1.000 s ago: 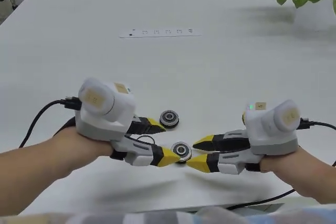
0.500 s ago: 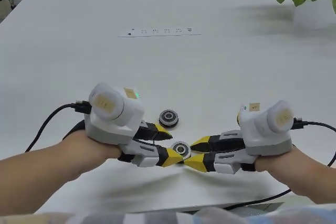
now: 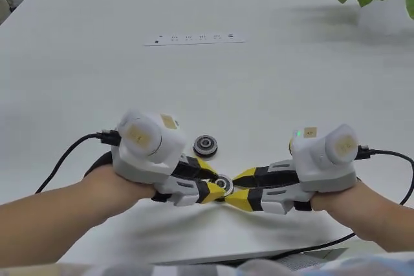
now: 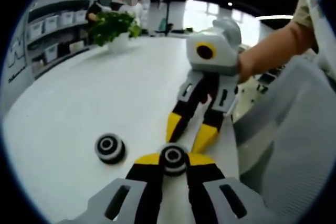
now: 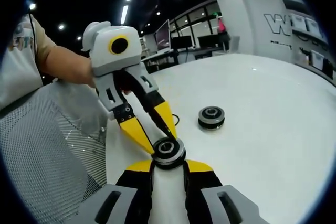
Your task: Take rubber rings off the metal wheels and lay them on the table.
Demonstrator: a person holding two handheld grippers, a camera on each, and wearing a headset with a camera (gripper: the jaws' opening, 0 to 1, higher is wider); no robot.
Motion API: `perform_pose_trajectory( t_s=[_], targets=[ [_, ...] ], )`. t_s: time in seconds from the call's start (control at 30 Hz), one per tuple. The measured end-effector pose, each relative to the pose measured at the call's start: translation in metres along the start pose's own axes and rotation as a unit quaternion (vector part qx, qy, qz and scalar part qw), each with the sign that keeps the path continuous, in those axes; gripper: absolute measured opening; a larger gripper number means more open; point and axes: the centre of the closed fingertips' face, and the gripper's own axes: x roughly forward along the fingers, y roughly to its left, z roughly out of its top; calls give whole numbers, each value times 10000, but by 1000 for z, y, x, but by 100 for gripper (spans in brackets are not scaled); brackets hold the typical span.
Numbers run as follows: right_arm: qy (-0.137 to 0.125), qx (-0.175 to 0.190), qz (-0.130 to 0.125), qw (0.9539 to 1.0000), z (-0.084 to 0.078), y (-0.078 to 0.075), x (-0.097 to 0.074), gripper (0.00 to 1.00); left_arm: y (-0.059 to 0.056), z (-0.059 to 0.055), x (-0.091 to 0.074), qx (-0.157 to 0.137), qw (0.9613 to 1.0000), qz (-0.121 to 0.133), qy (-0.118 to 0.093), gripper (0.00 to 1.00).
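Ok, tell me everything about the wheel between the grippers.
The wheel is small and round: a silvery metal face with a dark centre and a black rubber ring around the outside. It lies face up near the front edge of the table, held between the yellow tips of the left gripper. The right gripper reaches it from the opposite side; whether it grips is unclear.

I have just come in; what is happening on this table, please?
A person holds a gripper in each hand. The left gripper is shut on a wheel near the front edge of the table. The right gripper meets it head-on, jaws beside the same wheel; its grip is unclear. A second wheel lies beyond.
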Motion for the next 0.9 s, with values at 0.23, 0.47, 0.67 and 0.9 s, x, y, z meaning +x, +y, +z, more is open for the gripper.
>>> perform_pose_trajectory(
  t_s=[0.23, 0.47, 0.67, 0.9],
  targets=[
    [-19, -16, -17, 10000, 0, 0, 0, 19, -1, -2, 1, 473, 9988, 54, 69, 17],
    [-69, -38, -50, 10000, 0, 0, 0, 19, 4, 5, 3, 900, 9958, 163, -83, 14],
    [-171, -12, -63, 9998, -1, 0, 0, 19, 0, -2, 0, 675, 9975, 199, -16, 14],
    [-206, -80, 0, 9998, -1, 0, -2, 18, 0, -3, 1, 628, 9978, 203, -62, 14]
  ],
)
